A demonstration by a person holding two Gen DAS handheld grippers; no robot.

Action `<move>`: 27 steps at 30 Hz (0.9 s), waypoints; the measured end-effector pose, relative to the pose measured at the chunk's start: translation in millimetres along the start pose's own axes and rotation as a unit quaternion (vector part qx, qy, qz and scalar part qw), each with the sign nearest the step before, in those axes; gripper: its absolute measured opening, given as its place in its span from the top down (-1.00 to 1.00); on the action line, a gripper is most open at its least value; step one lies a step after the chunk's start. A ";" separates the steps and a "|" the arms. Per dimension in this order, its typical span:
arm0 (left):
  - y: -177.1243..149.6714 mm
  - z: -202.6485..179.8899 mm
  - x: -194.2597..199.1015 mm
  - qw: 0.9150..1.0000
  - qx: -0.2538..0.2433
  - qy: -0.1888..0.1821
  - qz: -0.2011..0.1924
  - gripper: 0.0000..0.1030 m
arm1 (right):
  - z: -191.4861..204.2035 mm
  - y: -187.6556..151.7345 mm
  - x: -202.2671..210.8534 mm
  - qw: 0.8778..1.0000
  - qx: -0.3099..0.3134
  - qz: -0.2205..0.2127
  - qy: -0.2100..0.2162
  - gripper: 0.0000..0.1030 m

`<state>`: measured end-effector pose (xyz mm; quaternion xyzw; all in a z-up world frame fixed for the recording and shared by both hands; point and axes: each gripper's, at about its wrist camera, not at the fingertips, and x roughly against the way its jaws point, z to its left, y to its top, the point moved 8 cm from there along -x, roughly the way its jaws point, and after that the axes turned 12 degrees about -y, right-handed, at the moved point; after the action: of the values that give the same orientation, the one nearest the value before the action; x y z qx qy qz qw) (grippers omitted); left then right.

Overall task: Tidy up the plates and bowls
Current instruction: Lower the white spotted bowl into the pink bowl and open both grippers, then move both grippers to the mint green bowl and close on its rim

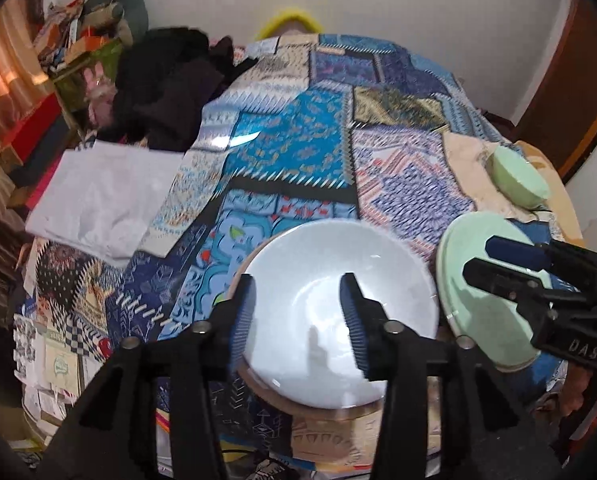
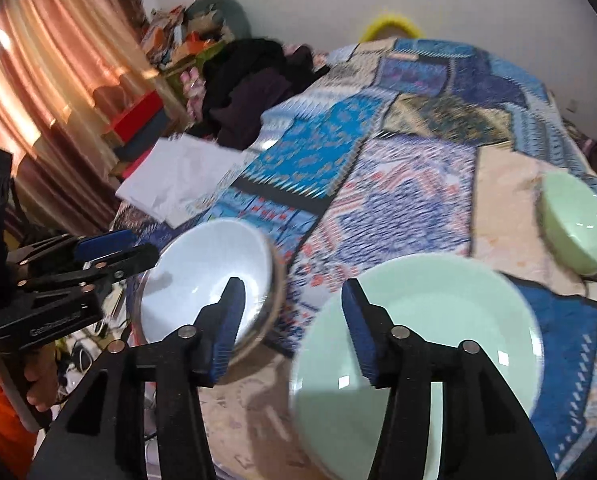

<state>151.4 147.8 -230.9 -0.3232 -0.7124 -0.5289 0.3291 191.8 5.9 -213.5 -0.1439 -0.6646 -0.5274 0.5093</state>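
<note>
Patchwork bedspread (image 1: pixel 298 152), blue-toned, covers the surface. White bowl (image 1: pixel 338 312) at centre, seated on what appears to be a brown plate (image 1: pixel 318 410), whose rim shows at 6 o'clock. Left gripper (image 1: pixel 298 312) above the bowl, jaws apart, nothing between them. Pale green plate (image 1: pixel 478 312) at 3 o'clock of the bowl, just beside it; right gripper (image 1: pixel 498 260) over it. Small green bowl (image 1: pixel 518 180) at 1 o'clock. White folded cloth (image 1: pixel 106 200) at 10 o'clock.

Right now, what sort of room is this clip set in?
Probably a bedroom in a home: the dishes sit on a patchwork quilt spread over what looks like a bed, with a heap of dark clothes beside it and curtains along one side.
</note>
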 end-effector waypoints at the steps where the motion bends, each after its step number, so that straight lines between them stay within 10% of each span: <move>1: 4.4 -6.0 3.8 1.000 -0.006 -0.002 -0.007 0.02 | -8.8 2.3 5.8 1.000 -0.006 -0.005 -0.004 0.05; 13: 62.4 -93.3 19.7 0.995 -0.080 -0.026 -0.057 -0.66 | -112.6 24.9 69.1 0.991 -0.052 -0.088 -0.082 -0.23; 27: 115.5 -196.6 -61.9 0.989 -0.135 -0.066 -0.015 -0.71 | -247.6 17.2 59.4 0.973 -0.134 -0.078 -0.170 -0.23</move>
<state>305.2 -22.5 -174.6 -0.3878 -0.6597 -0.6025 0.2268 308.3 -217.6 -173.4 -0.2458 -0.6740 -0.6176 0.3224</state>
